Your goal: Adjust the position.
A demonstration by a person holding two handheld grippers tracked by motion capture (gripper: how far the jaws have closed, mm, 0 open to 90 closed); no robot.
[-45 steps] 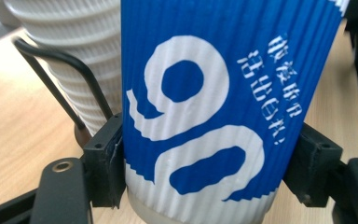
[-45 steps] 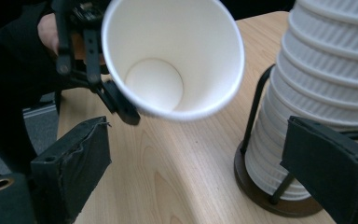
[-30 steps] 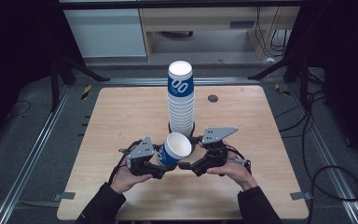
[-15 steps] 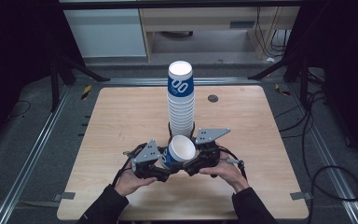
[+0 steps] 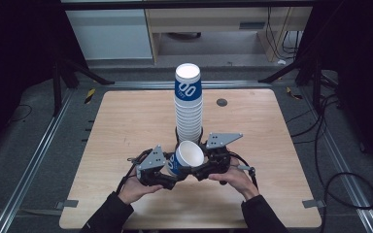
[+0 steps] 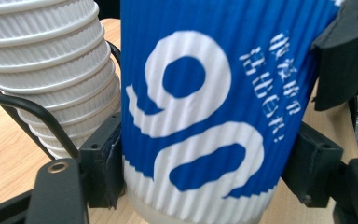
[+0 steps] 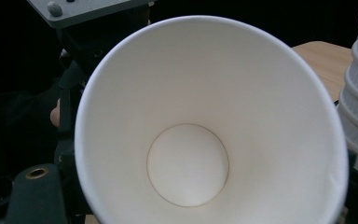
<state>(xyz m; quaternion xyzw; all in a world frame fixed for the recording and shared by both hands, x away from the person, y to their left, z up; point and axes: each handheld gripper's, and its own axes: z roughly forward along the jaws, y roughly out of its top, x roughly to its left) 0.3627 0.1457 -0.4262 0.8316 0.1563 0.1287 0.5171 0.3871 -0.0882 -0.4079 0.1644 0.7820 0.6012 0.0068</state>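
Where the left tongs (image 6: 205, 182) clamp it, the blue cup (image 6: 205, 107) reads "90".

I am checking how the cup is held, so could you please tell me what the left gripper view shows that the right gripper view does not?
The left gripper view alone shows the outside of the cup: ribbed blue wall with white print, black jaws of the left hand-held gripper pressing on both sides, so it looks shut on the cup. The right gripper view alone shows the cup's white inside and round bottom, and a grey plate at the top edge. Both show the same cup, the white cup stack beside it, and the wooden table.
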